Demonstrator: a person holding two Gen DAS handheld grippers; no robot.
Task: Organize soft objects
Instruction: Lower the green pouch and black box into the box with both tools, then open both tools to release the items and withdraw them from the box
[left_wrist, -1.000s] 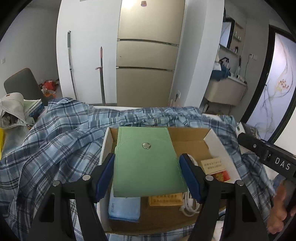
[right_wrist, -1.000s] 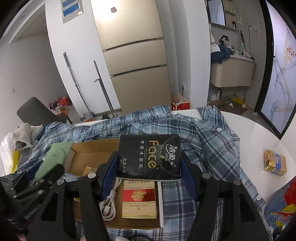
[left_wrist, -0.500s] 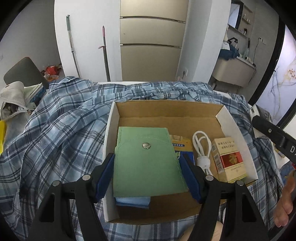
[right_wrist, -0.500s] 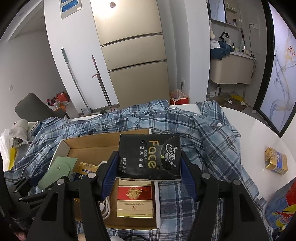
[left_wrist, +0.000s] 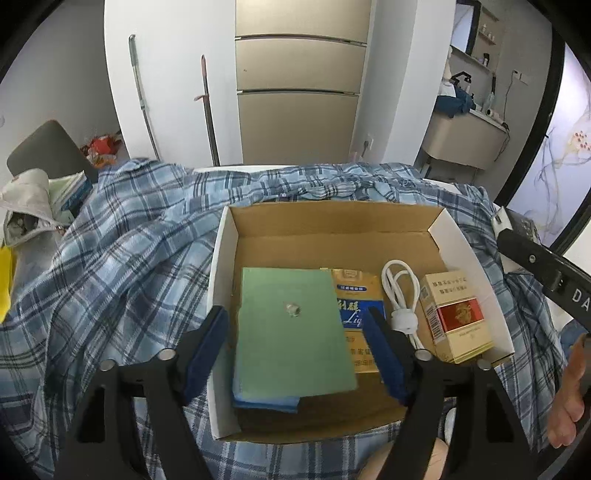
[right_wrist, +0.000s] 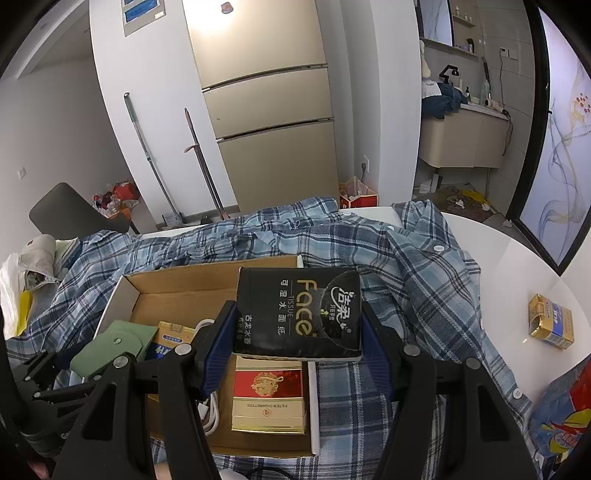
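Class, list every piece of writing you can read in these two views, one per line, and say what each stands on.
"Face" and "TISSUE": black tissue pack held in the right claw.
"FILTER CIGARETTES": red and gold carton.
"DA", cut off: black bar at the frame's right edge.
Chinese print on the packs and the blue and gold pack: too small to read surely.

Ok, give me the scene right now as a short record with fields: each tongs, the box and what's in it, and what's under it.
left tongs: open around green pouch, which lies in the box
right tongs: shut on black tissue pack, held above the box
box: open cardboard
contents: green pouch, blue cloth under it, white cable, red carton, blue-gold pack
under box: plaid shirt
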